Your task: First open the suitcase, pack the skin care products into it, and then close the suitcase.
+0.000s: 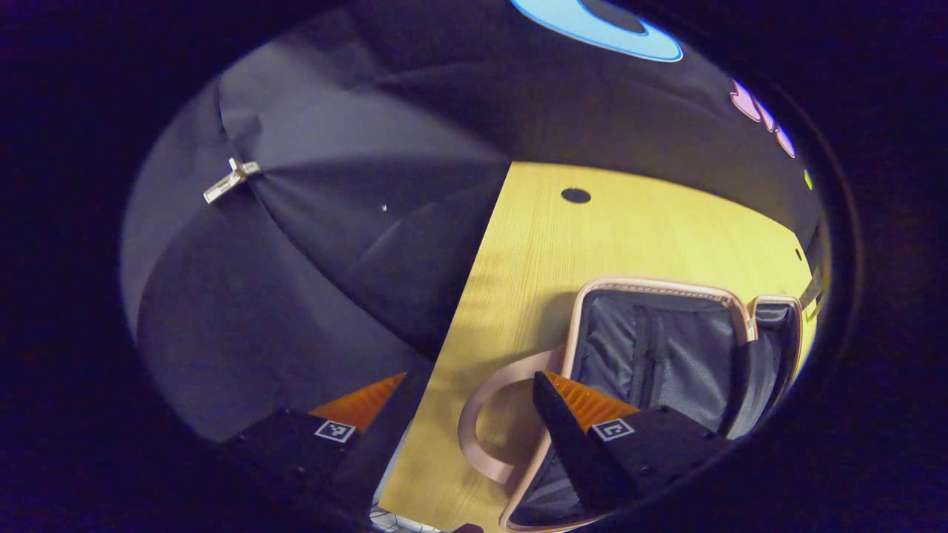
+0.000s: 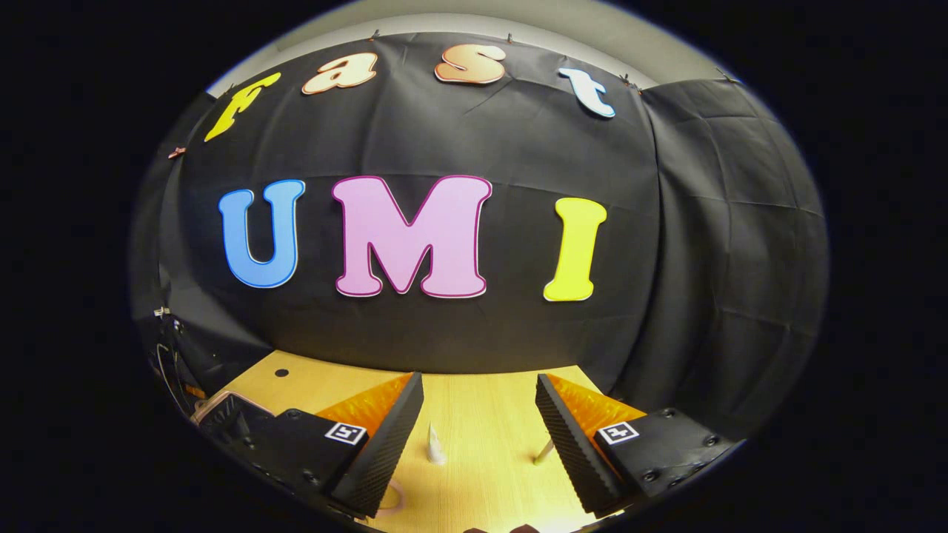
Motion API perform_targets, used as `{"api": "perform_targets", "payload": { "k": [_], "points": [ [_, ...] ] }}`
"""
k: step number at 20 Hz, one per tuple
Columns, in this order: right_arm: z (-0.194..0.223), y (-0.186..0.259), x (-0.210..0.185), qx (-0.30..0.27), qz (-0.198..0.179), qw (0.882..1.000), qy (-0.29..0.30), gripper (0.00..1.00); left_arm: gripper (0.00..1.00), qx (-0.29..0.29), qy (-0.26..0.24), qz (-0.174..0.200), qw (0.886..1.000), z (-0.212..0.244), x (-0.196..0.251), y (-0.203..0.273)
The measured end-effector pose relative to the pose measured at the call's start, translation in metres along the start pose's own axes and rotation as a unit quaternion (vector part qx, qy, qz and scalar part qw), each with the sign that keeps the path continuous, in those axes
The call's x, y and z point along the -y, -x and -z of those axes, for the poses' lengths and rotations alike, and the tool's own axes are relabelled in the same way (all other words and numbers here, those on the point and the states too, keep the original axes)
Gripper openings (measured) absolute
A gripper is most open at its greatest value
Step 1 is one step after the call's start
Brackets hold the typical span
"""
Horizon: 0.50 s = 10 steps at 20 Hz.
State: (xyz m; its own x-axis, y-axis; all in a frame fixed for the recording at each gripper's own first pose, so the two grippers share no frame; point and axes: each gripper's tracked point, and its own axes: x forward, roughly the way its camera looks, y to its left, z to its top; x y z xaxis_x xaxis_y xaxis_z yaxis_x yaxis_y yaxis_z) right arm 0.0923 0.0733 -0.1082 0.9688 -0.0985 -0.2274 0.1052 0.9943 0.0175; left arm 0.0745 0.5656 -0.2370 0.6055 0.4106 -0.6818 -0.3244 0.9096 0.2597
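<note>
**Suitcase open, packing step begins**

Left claw [image 1: 474, 414] gapes wide, holding nothing, at the desk's [image 1: 518, 244] edge; the open pink-trimmed, grey-lined suitcase [image 1: 666, 355] lies at four o'clock. Right claw [image 2: 478, 422] is likewise spread and empty above a small white pointed item [image 2: 435, 446], likely skincare, too cropped to identify. Next: grasp it.

The table [image 1: 652, 229] looks like pale wood with a fine straight grain and a smooth, slightly shiny finish. The suitcase [image 1: 592, 292] has a smooth plastic-looking rim and handle [image 1: 474, 414], and inside a grey woven cloth lining [image 1: 689, 363], matt and a little wrinkled. The left gripper [image 1: 459, 403] has fingers [image 1: 563, 414] with a ribbed, matt face. The wall cloth [image 1: 333, 252] is matt and creased.
</note>
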Motion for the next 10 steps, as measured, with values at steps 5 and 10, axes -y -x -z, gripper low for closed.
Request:
{"api": "perform_targets", "payload": {
  "k": [5, 10],
  "points": [
    [-0.006, 0.001, 0.005, 0.027, 0.002, 1.0, 0.015, 0.96, 0.98, 0.149, -0.001, 0.108, 0.983, -0.091, 0.106, 0.105],
    [-0.004, 0.004, 0.011, 0.03, -0.008, 0.999, 0.005, 0.96, 0.96, 0.189, -0.014, 0.266, 0.945, -0.12, 0.276, 0.198]
  ]
}}
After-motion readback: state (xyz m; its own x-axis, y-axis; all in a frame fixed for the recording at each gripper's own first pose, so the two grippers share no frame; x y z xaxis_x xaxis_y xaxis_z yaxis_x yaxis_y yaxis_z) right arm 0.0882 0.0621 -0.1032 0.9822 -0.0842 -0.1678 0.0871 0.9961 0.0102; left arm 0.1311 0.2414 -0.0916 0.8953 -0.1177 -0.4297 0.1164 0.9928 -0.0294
